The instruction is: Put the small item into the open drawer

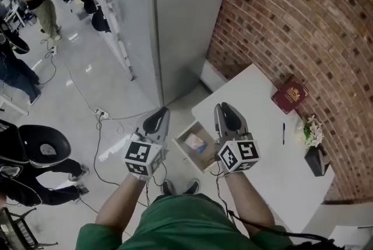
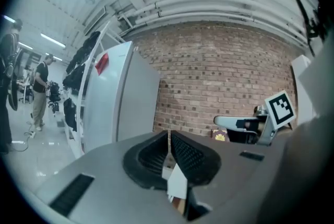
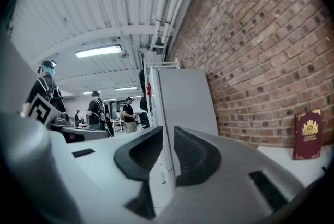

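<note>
Rough brick wall; table seemingly smooth, matt.

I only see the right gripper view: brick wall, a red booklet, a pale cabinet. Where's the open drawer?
Observer: In the head view the open drawer is pulled out of the white table at its edge. In the picture it sits low between the left tongs and the right tongs.
Operator: Anything inside it?
Observer: Yes, a small packet lies in the drawer.
Operator: Are the left tongs carrying something?
Observer: No. The left gripper view shows them closed with nothing between them.
</note>
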Demonstrator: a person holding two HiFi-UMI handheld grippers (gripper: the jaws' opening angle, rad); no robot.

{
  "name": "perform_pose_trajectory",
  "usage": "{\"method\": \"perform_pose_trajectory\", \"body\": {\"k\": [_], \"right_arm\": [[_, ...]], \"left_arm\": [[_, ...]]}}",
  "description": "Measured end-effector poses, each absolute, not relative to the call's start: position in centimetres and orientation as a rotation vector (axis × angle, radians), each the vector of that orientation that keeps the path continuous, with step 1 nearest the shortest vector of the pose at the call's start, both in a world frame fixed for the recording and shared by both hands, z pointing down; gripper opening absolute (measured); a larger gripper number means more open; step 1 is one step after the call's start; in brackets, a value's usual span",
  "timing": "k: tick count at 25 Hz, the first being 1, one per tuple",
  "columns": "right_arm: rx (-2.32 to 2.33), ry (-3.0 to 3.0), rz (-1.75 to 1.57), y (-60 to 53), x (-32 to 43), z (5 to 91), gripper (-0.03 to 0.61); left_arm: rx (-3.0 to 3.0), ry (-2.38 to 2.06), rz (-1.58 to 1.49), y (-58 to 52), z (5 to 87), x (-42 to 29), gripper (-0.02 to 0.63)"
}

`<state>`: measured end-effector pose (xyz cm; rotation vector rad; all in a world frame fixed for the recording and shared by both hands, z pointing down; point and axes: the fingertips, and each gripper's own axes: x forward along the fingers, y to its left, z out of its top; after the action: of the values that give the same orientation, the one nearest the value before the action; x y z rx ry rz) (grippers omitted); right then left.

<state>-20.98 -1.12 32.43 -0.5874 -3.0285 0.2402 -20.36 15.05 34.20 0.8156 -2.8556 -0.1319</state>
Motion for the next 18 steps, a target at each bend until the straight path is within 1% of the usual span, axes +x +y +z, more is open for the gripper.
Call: {"method": "perform_pose_trajectory", "body": {"k": [6, 13, 18], "right_arm": [[-0.706, -3.154, 0.000, 0.8, -19.7, 26.2, 0.022], [-0.749, -3.212, -0.164, 1.5, -18.6, 23.5, 0.005], [-0.796, -3.218, -0.318, 2.1, -17.7, 22.5, 0.003]], "left_arm": [[0.922, -2.983, -0.095, 13.0, 28.0, -19.9, 0.012], [0.959, -3.091, 0.001, 11.8, 24.8, -19.1, 0.012], [0.964, -3.104, -0.008, 11.5, 24.2, -19.2, 0.012]]}}
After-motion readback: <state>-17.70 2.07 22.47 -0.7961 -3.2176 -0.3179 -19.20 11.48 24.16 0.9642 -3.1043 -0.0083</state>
